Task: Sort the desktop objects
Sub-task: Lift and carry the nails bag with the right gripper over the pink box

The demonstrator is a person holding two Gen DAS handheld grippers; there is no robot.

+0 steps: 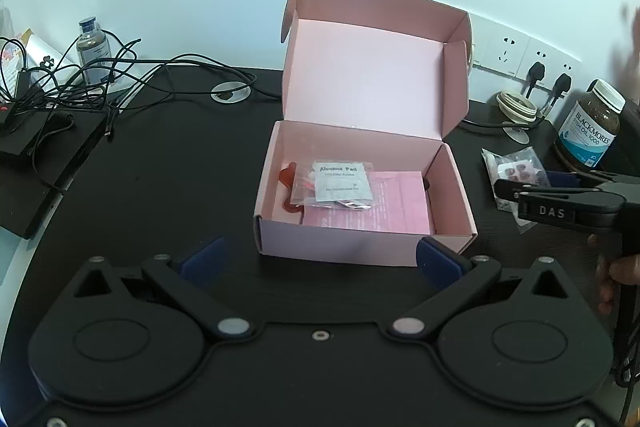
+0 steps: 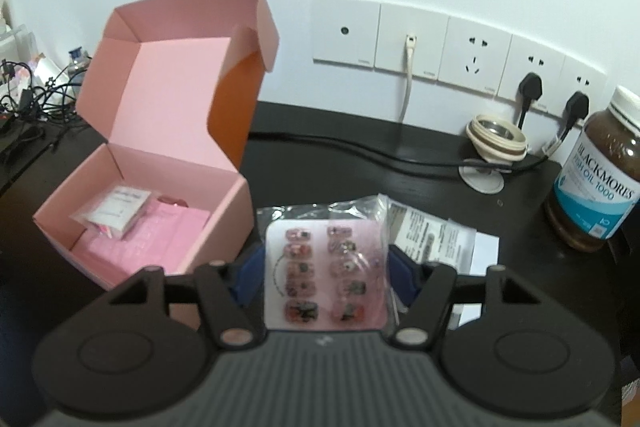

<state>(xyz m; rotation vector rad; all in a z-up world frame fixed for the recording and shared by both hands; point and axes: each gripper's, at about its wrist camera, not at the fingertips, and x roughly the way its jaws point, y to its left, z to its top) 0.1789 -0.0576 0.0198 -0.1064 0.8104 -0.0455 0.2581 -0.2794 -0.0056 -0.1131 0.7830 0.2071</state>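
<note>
An open pink box (image 1: 360,247) stands mid-table, lid up. Inside it lie an alcohol pad packet (image 1: 340,181), a pink sheet (image 1: 394,213) and a red item (image 1: 287,179). My left gripper (image 1: 320,259) is open just before the box's front wall, with nothing between its blue pads. My right gripper (image 2: 326,275) is shut on a clear bag of press-on nails (image 2: 320,247), held above the table to the right of the pink box (image 2: 224,227). In the left wrist view, the right gripper (image 1: 528,183) holds the bag (image 1: 514,167) by its sides.
Folded papers (image 2: 436,231) lie under the bag. A fish oil bottle (image 2: 596,183) and a cream lid (image 2: 496,139) stand at the right by the wall sockets (image 2: 472,55). Tangled cables (image 1: 80,75), a small bottle (image 1: 94,51) and a black device (image 1: 40,147) fill the left.
</note>
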